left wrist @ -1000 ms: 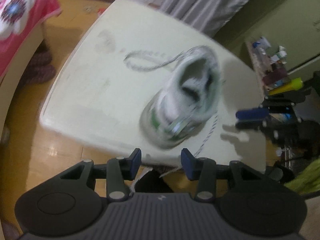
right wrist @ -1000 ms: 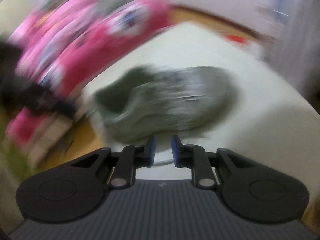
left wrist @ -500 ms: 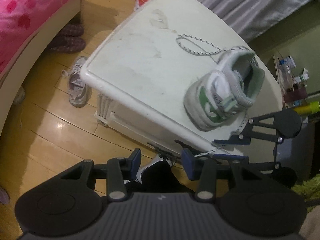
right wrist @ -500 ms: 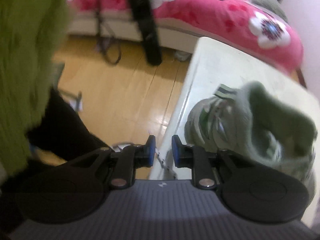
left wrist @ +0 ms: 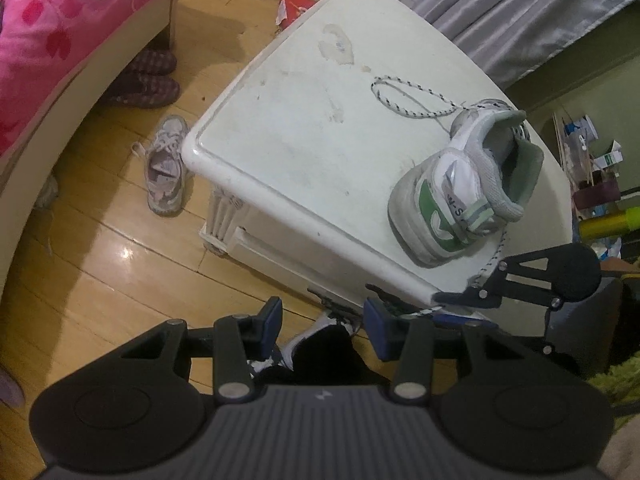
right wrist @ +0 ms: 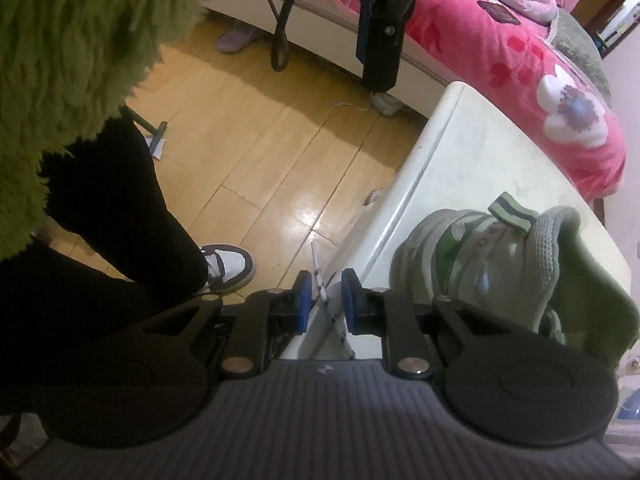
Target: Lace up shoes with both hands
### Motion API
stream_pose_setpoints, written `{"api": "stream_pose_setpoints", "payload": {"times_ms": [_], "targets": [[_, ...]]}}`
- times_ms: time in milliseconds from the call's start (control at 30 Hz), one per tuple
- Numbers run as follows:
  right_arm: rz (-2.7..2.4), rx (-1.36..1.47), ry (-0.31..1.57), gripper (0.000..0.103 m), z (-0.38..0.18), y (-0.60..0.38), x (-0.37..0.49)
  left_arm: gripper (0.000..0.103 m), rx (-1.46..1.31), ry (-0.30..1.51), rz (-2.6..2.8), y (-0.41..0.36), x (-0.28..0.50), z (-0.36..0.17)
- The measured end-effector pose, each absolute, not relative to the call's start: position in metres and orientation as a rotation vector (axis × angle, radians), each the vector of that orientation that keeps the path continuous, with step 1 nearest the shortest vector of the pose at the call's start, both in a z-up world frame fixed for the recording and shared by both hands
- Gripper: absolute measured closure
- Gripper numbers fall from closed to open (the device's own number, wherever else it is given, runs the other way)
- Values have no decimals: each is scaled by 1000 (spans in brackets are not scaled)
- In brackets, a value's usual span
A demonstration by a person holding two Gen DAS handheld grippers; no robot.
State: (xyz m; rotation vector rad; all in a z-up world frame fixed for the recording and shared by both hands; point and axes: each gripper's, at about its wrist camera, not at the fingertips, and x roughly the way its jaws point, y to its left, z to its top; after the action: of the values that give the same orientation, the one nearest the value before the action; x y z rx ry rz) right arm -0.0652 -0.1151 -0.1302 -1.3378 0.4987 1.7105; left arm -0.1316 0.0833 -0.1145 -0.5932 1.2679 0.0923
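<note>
A white and green sneaker [left wrist: 452,200] stands near the front right corner of the white table [left wrist: 300,140], heel toward me. One speckled lace end [left wrist: 400,96] loops on the tabletop beyond it. The other lace end [left wrist: 494,256] runs from the shoe over the table's edge to my right gripper [left wrist: 444,304]. In the right wrist view that lace [right wrist: 322,280] lies between the blue pads of the right gripper [right wrist: 326,300], whose jaws are closing without pinching it. The sneaker [right wrist: 480,248] sits to its right. My left gripper [left wrist: 322,316] hangs open over the floor before the table, holding nothing.
A bed with a pink flowered cover [left wrist: 60,20] stands left of the table, with slippers [left wrist: 148,80] and a worn sneaker [left wrist: 166,164] on the wooden floor. A person's green fluffy sleeve [right wrist: 80,40] and black-trousered leg [right wrist: 120,220] are close. A cluttered shelf [left wrist: 600,184] is at the right.
Both grippers have drawn back from over the shoe to the table's front edge. The right one rolled and sank beside the hanging lace, and its jaws have narrowed slightly.
</note>
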Motion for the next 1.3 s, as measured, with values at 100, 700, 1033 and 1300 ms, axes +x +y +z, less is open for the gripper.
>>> {"api": "stream_pose_setpoints", "payload": {"times_ms": [100, 700, 1033, 1300], "targets": [[1688, -1317, 522, 99, -128, -117, -63, 57, -570, 1240, 111, 90, -126, -109], [1530, -1145, 663, 101, -88, -146, -41, 57, -675, 1055, 136, 95, -87, -85], [1584, -1137, 637, 96, -104, -143, -39, 57, -971, 1129, 262, 70, -131, -144], [1615, -1118, 725, 87, -100, -147, -22, 53, -1170, 998, 432, 49, -153, -162]]}}
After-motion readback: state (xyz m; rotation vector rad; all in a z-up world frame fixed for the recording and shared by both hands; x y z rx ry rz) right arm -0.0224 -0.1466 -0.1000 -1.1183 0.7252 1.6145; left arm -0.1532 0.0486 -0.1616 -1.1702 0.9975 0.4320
